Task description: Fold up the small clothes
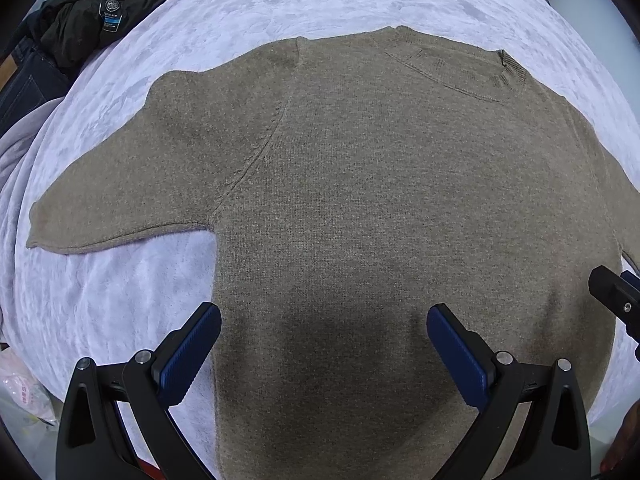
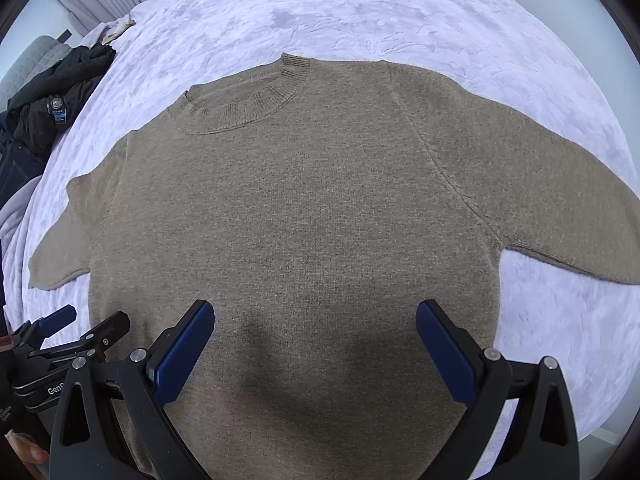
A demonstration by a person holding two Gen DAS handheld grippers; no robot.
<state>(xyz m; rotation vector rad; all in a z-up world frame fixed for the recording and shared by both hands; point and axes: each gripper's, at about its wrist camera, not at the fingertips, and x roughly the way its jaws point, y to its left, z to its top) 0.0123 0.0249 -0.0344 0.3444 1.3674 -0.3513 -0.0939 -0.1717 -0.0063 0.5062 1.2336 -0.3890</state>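
the left gripper [image 1: 324,340] hung with its jaws wide apart and nothing between them, its blue pads [image 1: 188,354] poised over the lower left part of the sweater [image 1: 360,200]. the right gripper [image 2: 316,338] stood likewise, jaws spread and empty, over the lower middle of the sweater [image 2: 300,220]. each tool cast a soft dark shadow on the knit just ahead of its fingers. in the left wrist view the right gripper [image 1: 618,300] showed at the right edge, beside the sweater's right side; in the right wrist view the left gripper [image 2: 80,328] showed at the lower left, at the garment's left hem edge.

the sweater, a brown knit, lay flat and face up on the blanket [image 1: 120,300], collar [image 1: 460,72] away from the grippers and hem toward them. the left sleeve [image 1: 120,200] stretched out sideways on the blanket; the right sleeve [image 2: 560,200] spread out the other way, its cuff running out of view.

the blanket was pale lilac plush and covered the whole surface. at its far left corner lay a pile of dark clothes [image 1: 100,8], apart from the sweater, with a badge-like label on the black cloth.
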